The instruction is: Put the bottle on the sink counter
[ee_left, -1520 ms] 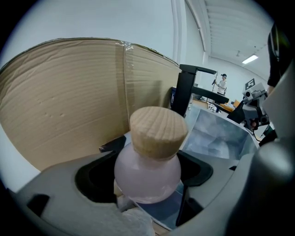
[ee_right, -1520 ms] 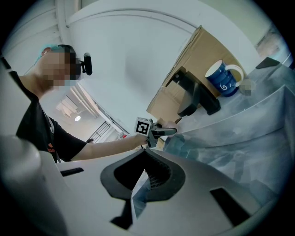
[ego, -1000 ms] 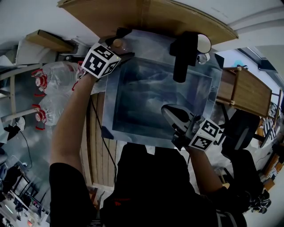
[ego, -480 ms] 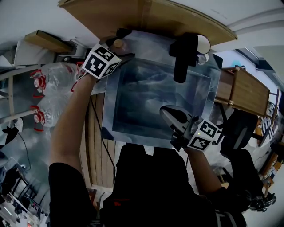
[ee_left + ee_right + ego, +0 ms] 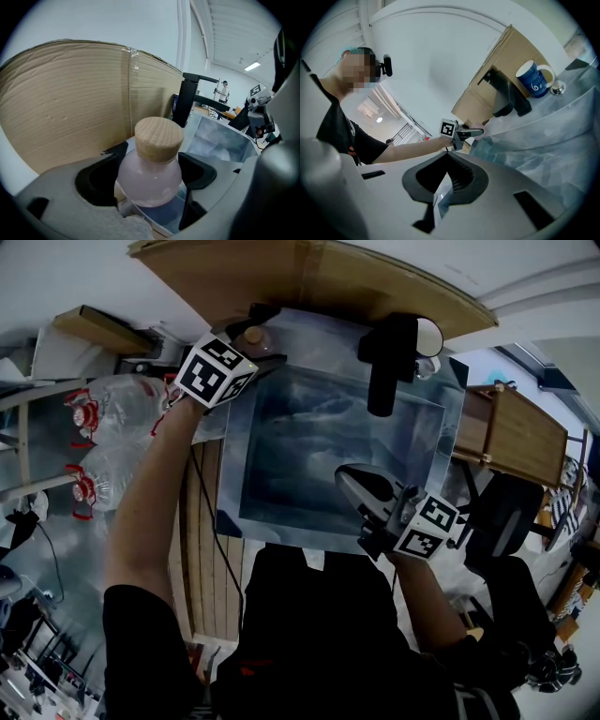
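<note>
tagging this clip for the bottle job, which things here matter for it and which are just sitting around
Part of the job:
bottle, clamped in the left gripper
sink counter, where it goes

Just lying about:
faucet
blue mug
cardboard panel
water jugs
right gripper, shut and empty

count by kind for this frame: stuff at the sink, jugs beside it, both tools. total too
bottle: 1
mug: 1
faucet: 1
jugs: 2
tools: 2, left tool and right tool
Total: 7
</note>
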Tool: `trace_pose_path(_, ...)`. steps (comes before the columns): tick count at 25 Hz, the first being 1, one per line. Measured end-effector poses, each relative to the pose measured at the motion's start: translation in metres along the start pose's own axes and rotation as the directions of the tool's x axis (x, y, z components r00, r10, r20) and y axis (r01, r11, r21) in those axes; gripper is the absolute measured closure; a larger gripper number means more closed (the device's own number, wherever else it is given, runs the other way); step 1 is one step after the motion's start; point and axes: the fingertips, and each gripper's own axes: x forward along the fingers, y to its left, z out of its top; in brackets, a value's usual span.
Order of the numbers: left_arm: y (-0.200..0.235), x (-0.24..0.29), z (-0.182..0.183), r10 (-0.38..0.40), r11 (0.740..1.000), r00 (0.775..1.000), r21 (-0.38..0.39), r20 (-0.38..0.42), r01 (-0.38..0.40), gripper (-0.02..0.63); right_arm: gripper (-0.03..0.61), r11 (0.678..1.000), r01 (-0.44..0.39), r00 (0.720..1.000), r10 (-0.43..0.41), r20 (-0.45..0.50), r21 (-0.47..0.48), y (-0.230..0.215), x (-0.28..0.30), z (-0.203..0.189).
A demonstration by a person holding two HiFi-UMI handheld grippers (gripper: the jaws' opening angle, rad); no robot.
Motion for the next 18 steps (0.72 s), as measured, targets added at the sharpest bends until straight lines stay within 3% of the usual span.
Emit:
trace_pose_path(11,0.004,-0.016,0.012,0.027,1.000,1.000,0.004,0.016,-0.027,0.232,0.575,1.000,-0.005,1.000,0.005,0.011,-0.016,0.007,-0.004,0.003)
trace_pose_path(18,0.008,-0.048,0.033,0.057,0.998,0.995,-0.022,0.079,-0.055,0.232,0.575,0.999,-0.013,1.000,0.014,0.019,-0.035,0.019,-0.010,0.007)
